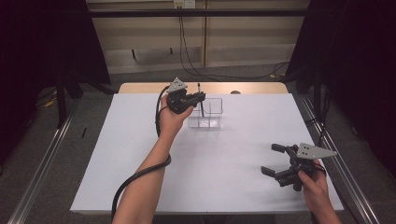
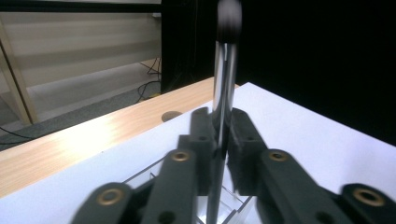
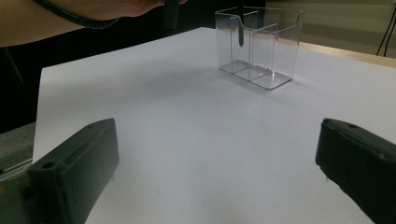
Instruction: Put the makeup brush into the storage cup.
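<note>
My left gripper (image 1: 200,97) is at the far middle of the white table (image 1: 140,154), shut on a slim pen (image 1: 200,93) with a silver shaft and a black cap. The pen (image 2: 226,79) stands upright between the jaws of my left gripper (image 2: 218,125). Its lower end (image 3: 240,33) hangs inside the left section of a clear, divided plastic container (image 3: 261,44), above the bottom. That container (image 1: 211,115) stands just right of my left hand. My right gripper (image 1: 271,159) rests near the table's front right, open and holding nothing; in its own view the right gripper (image 3: 215,129) has its jaws wide apart.
A wooden table edge (image 1: 252,87) with a round hole runs behind the white surface. Cables (image 1: 187,56) lie on the floor beyond. Metal rails (image 1: 42,163) flank both sides. Bare white surface stretches between my right gripper and the container.
</note>
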`<state>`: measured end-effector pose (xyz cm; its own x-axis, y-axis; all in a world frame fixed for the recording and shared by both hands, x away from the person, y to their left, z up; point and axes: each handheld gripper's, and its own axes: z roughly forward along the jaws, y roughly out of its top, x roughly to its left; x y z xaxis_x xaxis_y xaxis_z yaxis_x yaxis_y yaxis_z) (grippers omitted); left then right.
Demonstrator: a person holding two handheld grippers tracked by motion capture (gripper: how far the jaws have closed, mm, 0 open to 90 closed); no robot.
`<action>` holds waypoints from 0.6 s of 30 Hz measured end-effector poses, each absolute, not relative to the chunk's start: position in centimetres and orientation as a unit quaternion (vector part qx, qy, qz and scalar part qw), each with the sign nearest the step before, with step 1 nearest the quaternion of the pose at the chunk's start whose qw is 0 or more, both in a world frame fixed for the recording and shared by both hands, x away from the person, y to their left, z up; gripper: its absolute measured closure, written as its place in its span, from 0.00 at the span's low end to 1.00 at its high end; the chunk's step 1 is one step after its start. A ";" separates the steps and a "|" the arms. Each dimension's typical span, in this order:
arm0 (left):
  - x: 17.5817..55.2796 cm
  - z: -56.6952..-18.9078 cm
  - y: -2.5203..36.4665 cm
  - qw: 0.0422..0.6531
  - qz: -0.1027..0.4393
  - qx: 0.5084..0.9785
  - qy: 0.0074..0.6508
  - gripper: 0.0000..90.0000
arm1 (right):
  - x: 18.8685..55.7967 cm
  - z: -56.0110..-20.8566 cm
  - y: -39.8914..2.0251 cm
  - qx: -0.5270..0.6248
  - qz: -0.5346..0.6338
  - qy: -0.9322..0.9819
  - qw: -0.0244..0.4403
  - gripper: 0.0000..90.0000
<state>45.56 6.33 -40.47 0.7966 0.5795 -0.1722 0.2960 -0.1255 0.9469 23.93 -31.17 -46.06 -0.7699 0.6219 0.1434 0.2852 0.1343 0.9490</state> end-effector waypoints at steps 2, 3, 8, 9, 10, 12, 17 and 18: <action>45.5 -40.5 6.4 0.594 0.113 0.739 0.298 0.82 | 23.9 -46.0 -31.2 0.307 0.582 0.739 0.145 0.00; 45.5 -40.6 6.4 0.595 0.107 0.741 0.294 0.78 | 23.9 -46.0 -31.2 0.307 0.582 0.739 0.145 0.00; 45.4 -40.9 6.7 0.598 0.106 0.733 0.306 0.56 | 23.9 -46.0 -31.2 0.307 0.582 0.739 0.145 0.00; 45.4 -41.0 6.8 0.599 0.105 0.732 0.307 0.55 | 23.9 -46.1 -31.2 0.307 0.582 0.739 0.145 0.00; 45.4 -41.0 6.8 0.600 0.102 0.732 0.307 0.53 | 23.9 -46.1 -31.1 0.306 0.582 0.739 0.145 0.00; 45.3 -41.1 6.9 0.600 0.102 0.732 0.306 0.51 | 23.9 -46.1 -31.1 0.306 0.581 0.740 0.145 0.00; 45.1 -41.3 7.2 0.607 0.097 0.727 0.306 0.46 | 23.9 -46.1 -31.2 0.306 0.581 0.740 0.146 0.00; 45.0 -41.3 7.2 0.608 0.096 0.728 0.304 0.44 | 24.0 -46.1 -31.2 0.307 0.581 0.739 0.146 0.00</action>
